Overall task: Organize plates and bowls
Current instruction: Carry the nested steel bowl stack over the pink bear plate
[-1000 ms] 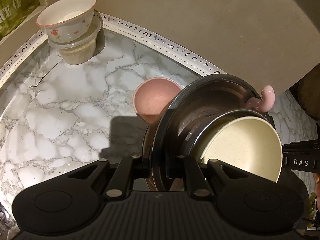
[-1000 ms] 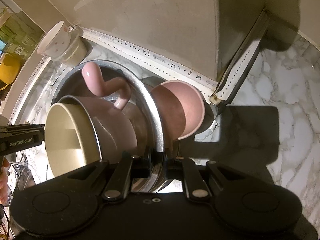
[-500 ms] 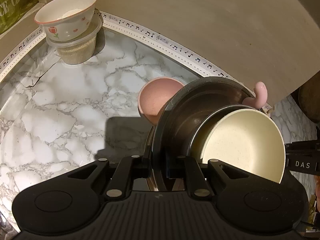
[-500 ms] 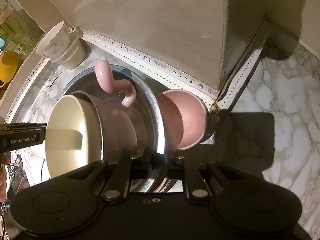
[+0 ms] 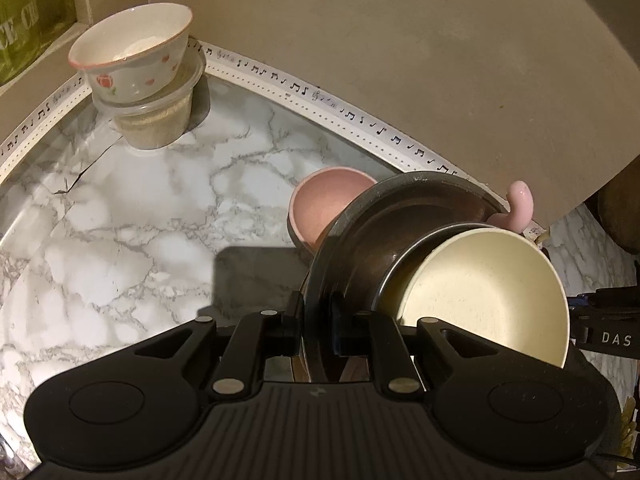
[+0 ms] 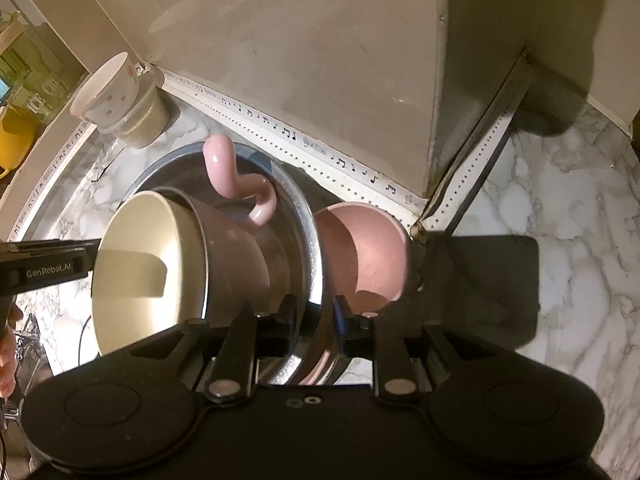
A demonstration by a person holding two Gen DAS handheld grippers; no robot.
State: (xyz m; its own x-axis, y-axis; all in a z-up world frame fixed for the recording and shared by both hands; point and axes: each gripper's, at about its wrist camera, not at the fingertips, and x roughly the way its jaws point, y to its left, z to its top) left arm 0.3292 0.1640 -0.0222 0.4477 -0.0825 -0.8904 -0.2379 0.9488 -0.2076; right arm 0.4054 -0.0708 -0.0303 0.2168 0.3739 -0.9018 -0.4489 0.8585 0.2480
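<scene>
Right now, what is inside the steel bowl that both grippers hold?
Inside the steel bowl sits a pink mug with a cream interior, handle up. The bowl's floor under the mug is hidden.

Looks like a home kitchen corner to me: marble-look countertop [image 5: 132, 216], plain beige wall [image 5: 400, 60] with a music-note trim strip [image 5: 304, 90] along the bottom. A flowered bowl [image 5: 136, 60] sits on a plastic tub [image 5: 156, 116] in the corner, plus a yellow mug [image 6: 14, 142] on a ledge.
</scene>
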